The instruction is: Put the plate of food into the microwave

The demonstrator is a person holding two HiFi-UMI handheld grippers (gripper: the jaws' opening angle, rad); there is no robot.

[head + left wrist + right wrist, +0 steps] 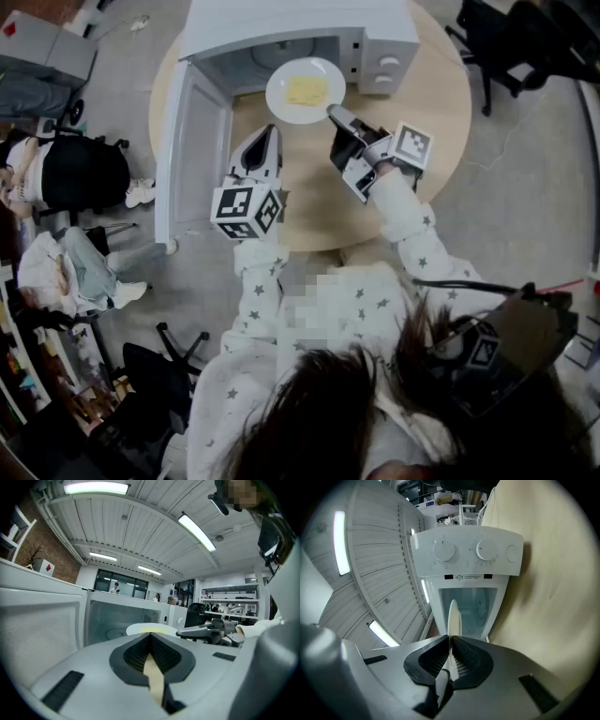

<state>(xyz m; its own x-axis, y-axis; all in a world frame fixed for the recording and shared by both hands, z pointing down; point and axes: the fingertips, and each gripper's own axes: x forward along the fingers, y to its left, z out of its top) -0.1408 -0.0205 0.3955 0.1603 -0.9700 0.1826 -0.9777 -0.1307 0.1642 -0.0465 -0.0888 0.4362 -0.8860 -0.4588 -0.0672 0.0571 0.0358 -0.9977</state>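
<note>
A white plate (305,91) with flat yellow food hangs level just in front of the open microwave (281,28) on the round wooden table (441,112). My right gripper (335,113) is shut on the plate's near right rim. In the right gripper view the plate (453,618) shows edge-on, pinched between the pads, with the microwave cavity (468,606) straight ahead. My left gripper (269,133) hovers to the left of the plate, near the door, shut with nothing held. The left gripper view shows the plate (150,629) beyond its closed jaws.
The microwave door (192,150) swings wide to the left, past the table's edge. The control panel (384,61) with two knobs is on the right side. A seated person (66,173) is off to the left, and an office chair (497,37) stands at the far right.
</note>
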